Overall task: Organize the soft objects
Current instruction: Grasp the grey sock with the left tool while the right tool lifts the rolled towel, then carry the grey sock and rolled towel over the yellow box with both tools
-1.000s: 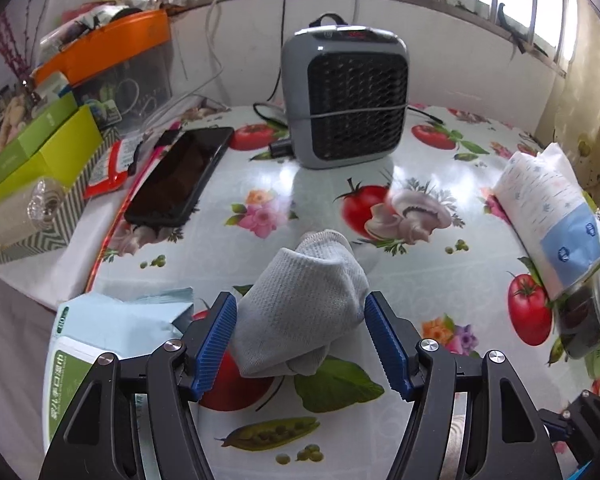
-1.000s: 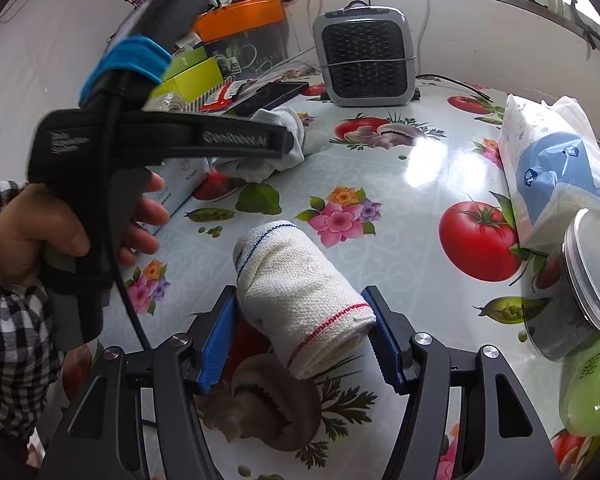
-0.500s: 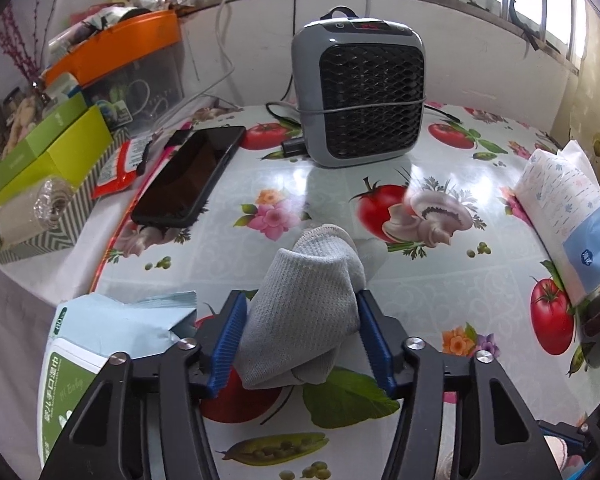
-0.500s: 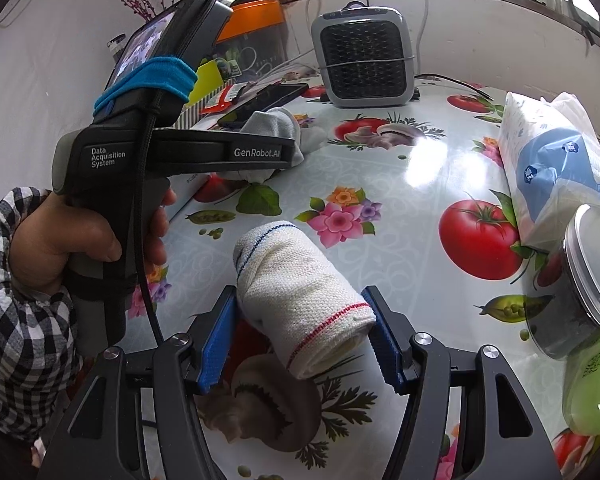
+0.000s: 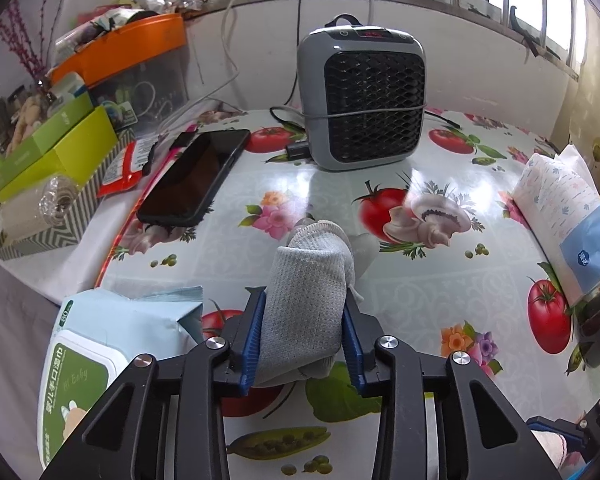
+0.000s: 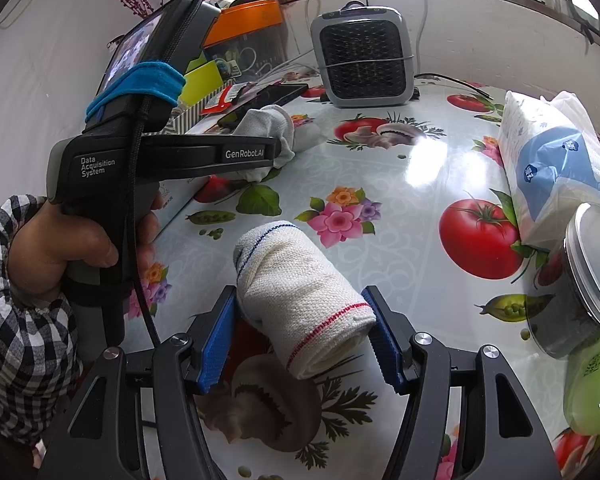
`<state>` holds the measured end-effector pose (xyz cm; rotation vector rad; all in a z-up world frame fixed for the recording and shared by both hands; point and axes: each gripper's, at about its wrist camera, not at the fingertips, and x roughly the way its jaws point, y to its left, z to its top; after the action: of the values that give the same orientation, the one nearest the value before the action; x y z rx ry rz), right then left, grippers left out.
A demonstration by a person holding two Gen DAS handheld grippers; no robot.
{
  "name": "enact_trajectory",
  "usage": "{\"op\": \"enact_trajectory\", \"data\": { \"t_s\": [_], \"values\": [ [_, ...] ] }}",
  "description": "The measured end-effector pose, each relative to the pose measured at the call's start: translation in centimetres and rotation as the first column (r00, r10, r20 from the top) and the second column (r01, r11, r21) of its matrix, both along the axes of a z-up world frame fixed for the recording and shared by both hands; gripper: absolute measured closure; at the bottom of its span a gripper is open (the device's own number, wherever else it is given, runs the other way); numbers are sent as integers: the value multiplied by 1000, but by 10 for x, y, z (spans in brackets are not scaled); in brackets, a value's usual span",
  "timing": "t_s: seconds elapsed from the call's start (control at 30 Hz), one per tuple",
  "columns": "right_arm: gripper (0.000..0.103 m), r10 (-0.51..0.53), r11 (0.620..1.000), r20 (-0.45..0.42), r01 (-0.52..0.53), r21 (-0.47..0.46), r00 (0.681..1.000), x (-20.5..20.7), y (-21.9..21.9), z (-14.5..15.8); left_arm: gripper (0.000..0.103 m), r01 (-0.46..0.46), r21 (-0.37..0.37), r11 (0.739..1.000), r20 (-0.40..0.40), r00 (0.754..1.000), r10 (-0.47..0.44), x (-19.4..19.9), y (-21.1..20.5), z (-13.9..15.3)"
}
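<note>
A folded grey sock (image 5: 306,300) sits between the blue pads of my left gripper (image 5: 304,340), which is shut on it just above the table. The sock also shows in the right wrist view (image 6: 272,130), at the tip of the left gripper (image 6: 278,152). A rolled white towel (image 6: 300,300) with a red and a blue stripe lies on the table between the pads of my right gripper (image 6: 300,340); the left pad touches it and the right pad is at its end.
The flowered tablecloth (image 5: 440,288) carries a grey fan heater (image 5: 362,100) at the back, a black phone (image 5: 194,176), boxes at the left (image 5: 56,152), a wipes pack (image 5: 112,344), a tissue pack (image 6: 556,160), a lidded jar (image 6: 580,284) and a green bottle (image 6: 592,384).
My left gripper has closed from wide open onto the grey sock and lifted slightly. The right gripper and the towel have not moved.
</note>
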<state>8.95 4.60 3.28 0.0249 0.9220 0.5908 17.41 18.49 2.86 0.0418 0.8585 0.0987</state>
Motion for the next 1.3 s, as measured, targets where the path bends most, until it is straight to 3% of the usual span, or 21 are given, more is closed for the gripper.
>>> {"op": "enact_trajectory", "data": {
  "t_s": [0.73, 1.3],
  "values": [
    [41, -32, 999, 25, 32, 6, 999, -6, -8, 7, 70, 23, -59, 998, 49, 999, -21, -41, -3, 23],
    [41, -98, 995, 111, 95, 34, 989, -28, -37, 42, 70, 75, -88, 993, 111, 992, -66, -86, -31, 53]
  ]
}}
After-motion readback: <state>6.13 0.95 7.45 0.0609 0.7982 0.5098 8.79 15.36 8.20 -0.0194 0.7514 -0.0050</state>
